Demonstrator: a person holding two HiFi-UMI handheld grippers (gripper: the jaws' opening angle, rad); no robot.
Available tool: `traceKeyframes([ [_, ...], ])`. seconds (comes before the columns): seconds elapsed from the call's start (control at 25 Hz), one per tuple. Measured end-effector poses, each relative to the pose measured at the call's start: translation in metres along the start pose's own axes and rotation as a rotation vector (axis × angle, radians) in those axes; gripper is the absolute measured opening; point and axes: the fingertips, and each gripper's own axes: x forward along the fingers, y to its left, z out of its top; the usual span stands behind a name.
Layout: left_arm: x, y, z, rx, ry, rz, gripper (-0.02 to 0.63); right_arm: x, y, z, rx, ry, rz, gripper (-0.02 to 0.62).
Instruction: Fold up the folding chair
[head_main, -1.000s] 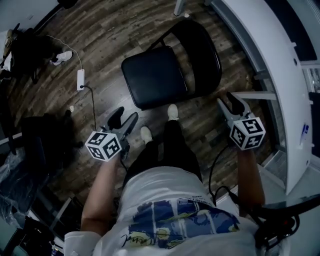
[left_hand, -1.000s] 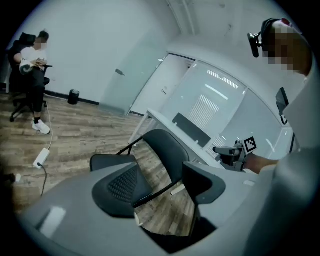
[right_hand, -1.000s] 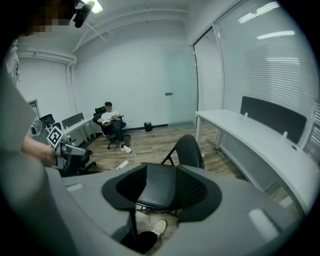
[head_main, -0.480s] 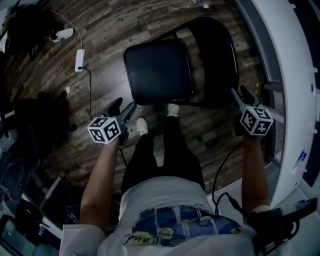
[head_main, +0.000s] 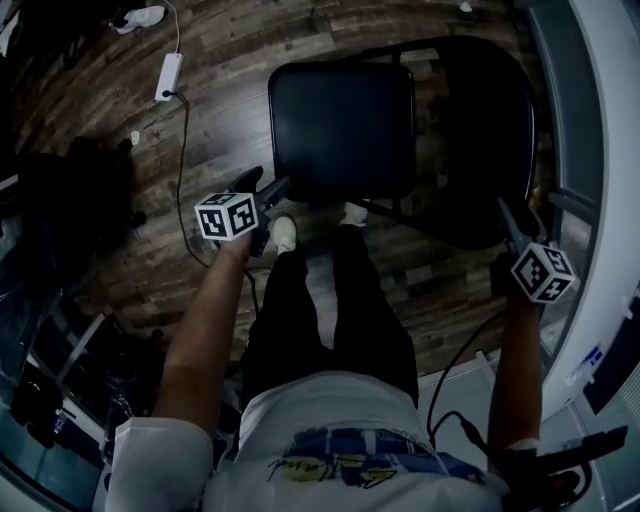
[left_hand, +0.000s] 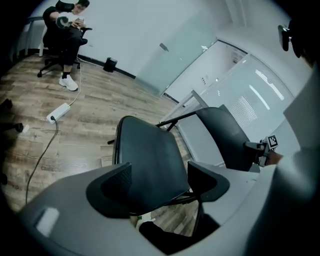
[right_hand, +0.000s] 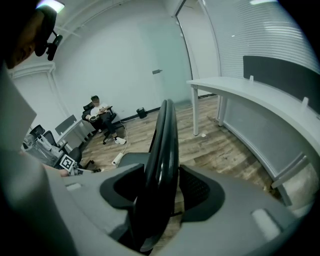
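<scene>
The black folding chair stands open on the wood floor, with its seat (head_main: 340, 130) to the left and its backrest (head_main: 490, 140) to the right. My left gripper (head_main: 262, 186) is at the seat's near left corner. In the left gripper view the seat (left_hand: 147, 155) reaches in between that gripper's (left_hand: 159, 182) jaws, which have just been opening and do not press on it. My right gripper (head_main: 517, 222) straddles the backrest's top edge (right_hand: 162, 150). Its (right_hand: 159, 187) jaws have just opened wide, with a gap on the left side.
A curved white desk (head_main: 600, 120) runs close along the chair's right side. A power strip (head_main: 168, 75) and its cable lie on the floor to the left, near dark office chairs (head_main: 90, 190). My shoes (head_main: 285, 235) stand just before the seat. A person (left_hand: 67, 25) sits far off.
Both grippers have come down and forward to the chair. The left one now reaches the seat's corner, and the right one has come over the backrest's edge.
</scene>
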Motion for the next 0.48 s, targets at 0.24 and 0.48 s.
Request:
traceKeyframes([
  [0.24,0.044,0.039,-0.019,-0.055,0.035,0.025,0.365,0.018,0.002,-0.008,-0.012,0.028,0.025,0.210],
  [0.48,0.074,0.081,-0.032,-0.116,0.056,0.038,0.382,0.020,0.014,-0.002,0.013,0.000,0.049,0.192],
])
